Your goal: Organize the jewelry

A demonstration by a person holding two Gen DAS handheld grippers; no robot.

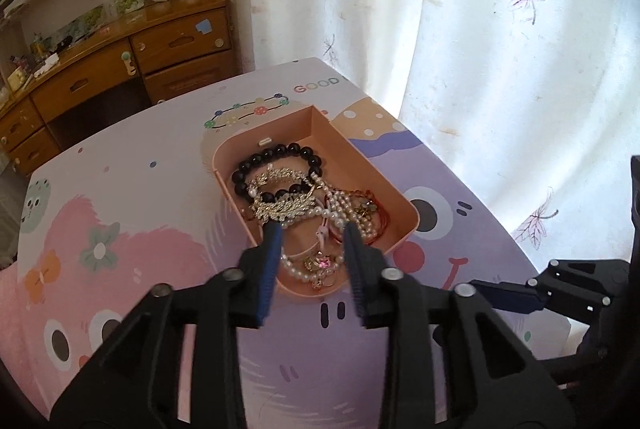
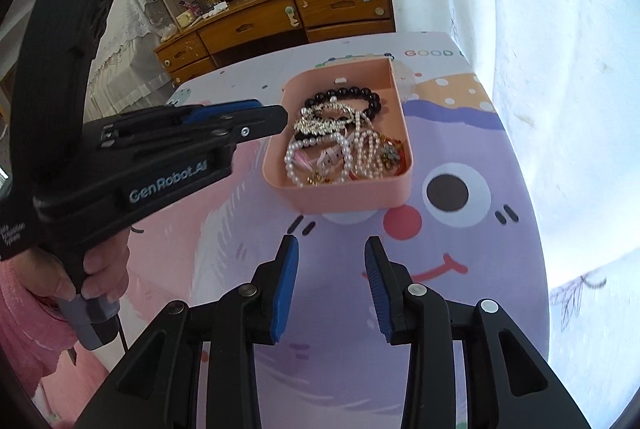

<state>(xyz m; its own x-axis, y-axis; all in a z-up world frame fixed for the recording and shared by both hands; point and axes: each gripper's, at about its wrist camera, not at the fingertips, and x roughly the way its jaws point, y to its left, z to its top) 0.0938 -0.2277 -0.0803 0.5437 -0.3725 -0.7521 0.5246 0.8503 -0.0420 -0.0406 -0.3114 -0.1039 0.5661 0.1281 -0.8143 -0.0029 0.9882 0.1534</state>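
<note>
Hovering over the near end of the pink tray [image 1: 362, 169], the left gripper [image 1: 310, 229] has its 2 blue-padded fingers [image 1: 271, 253] spread apart with nothing between them, their tips above the tangle of jewelry. From the right wrist view this left gripper [image 2: 280, 119] reaches in from the left, its tip at the tray's [image 2: 340, 195] left wall. Inside the tray, toward the bench's [image 1: 140, 197] far edge, lies a black bead bracelet [image 1: 280, 159]; a gold leaf-shaped piece [image 1: 286, 207] rests over it, and pearl strands [image 1: 340, 207] fill the nearer and right parts, with a small pink-stoned charm [image 1: 322, 263] at the near wall. Further right, the right gripper [image 2: 331, 249] hangs above the bench's [image 2: 332, 309] cartoon-printed surface, short of the tray's near wall, its fingers [image 2: 286, 281] likewise parted and holding nothing.
</note>
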